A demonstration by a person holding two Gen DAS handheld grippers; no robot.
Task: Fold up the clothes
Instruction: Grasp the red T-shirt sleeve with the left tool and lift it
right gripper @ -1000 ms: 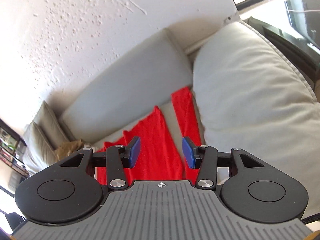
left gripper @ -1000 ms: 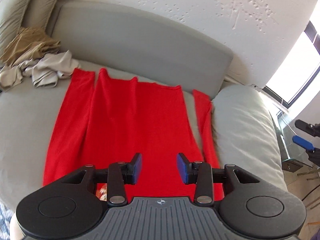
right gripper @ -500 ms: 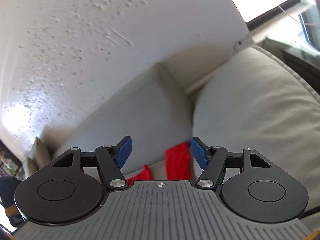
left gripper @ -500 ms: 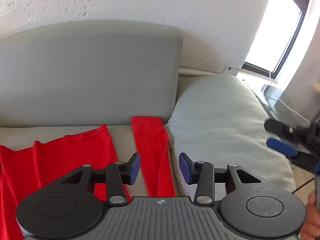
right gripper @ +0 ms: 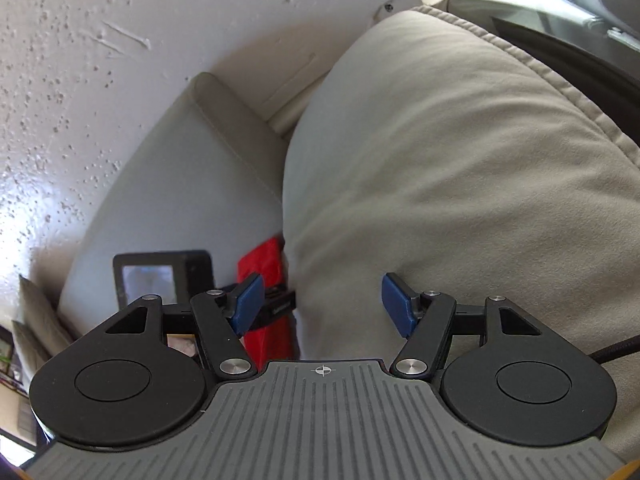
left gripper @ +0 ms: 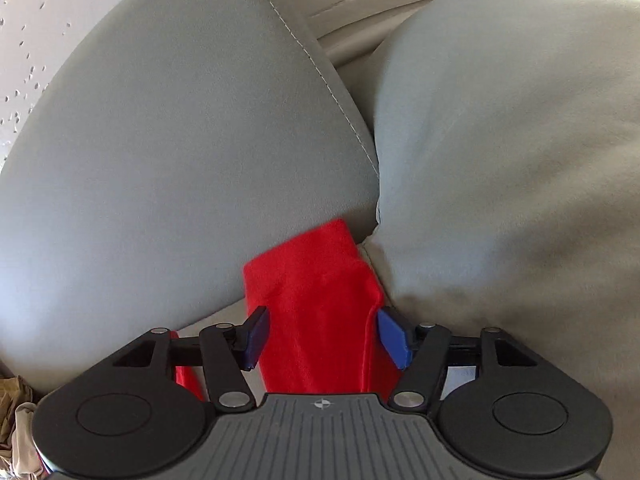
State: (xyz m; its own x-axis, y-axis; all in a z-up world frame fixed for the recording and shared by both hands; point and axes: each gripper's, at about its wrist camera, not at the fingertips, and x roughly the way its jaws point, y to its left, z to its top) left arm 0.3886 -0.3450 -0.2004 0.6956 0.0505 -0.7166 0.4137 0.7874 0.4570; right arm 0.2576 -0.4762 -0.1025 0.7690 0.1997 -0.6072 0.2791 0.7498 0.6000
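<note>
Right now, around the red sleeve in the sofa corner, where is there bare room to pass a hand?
Bare seat shows only as a thin strip left of the red sleeve, below the back cushion. On the right it is crowded: the sleeve lies against the big side cushion. The left gripper, fingers opening, straddles the sleeve.

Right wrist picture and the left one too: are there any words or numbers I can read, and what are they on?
No words or numbers can be read.
Small pale print on the black bar behind the right tongs: too small and blurred to read.
A crosshair sign, not a word, on each grey tongs body.
The red cloth carries no print.
</note>
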